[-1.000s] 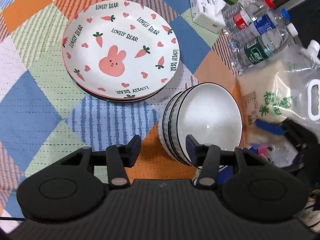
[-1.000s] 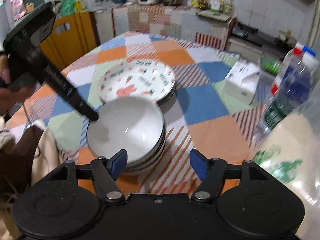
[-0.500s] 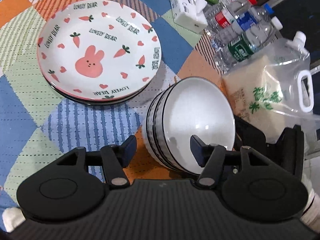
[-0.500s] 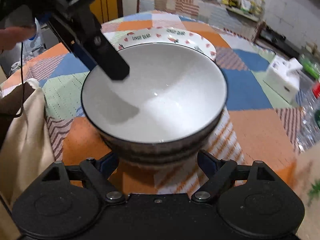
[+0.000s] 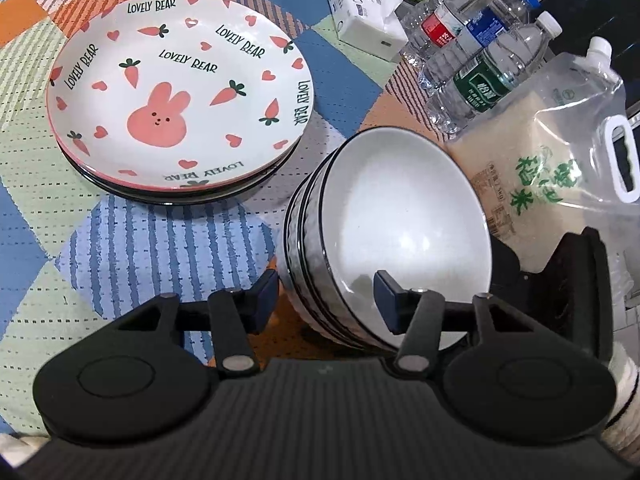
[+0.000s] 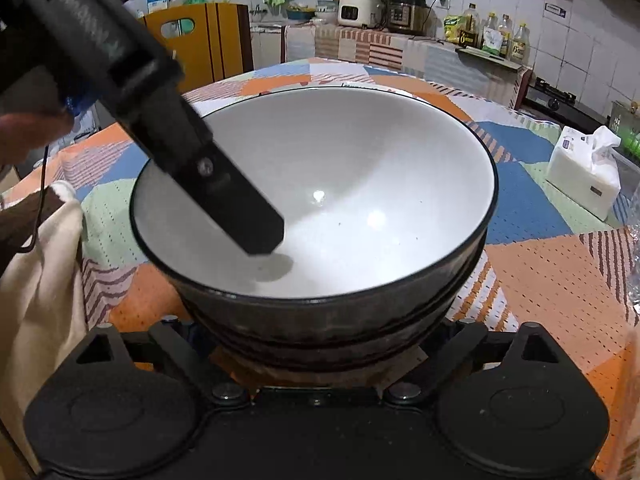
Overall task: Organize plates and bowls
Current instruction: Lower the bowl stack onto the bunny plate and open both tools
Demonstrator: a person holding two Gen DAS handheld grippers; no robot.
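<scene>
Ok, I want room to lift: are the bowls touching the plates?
Apart. The left wrist view shows tablecloth between the bowls and the plates.

Bowl stack point(image 5: 400, 216) right of plate stack point(image 5: 180, 92)

Left tool point(image 5: 326, 300): matte black, dark blue pads point(image 5: 386, 292), silver pivot screws, ribbed body at the frame's bottom.

It was a home kitchen: a rice cooker point(image 6: 357, 11), pressure cooker point(image 6: 407, 12) and what seemed oil bottles point(image 6: 493, 38) lined the tiled counter point(image 6: 400, 50).
</scene>
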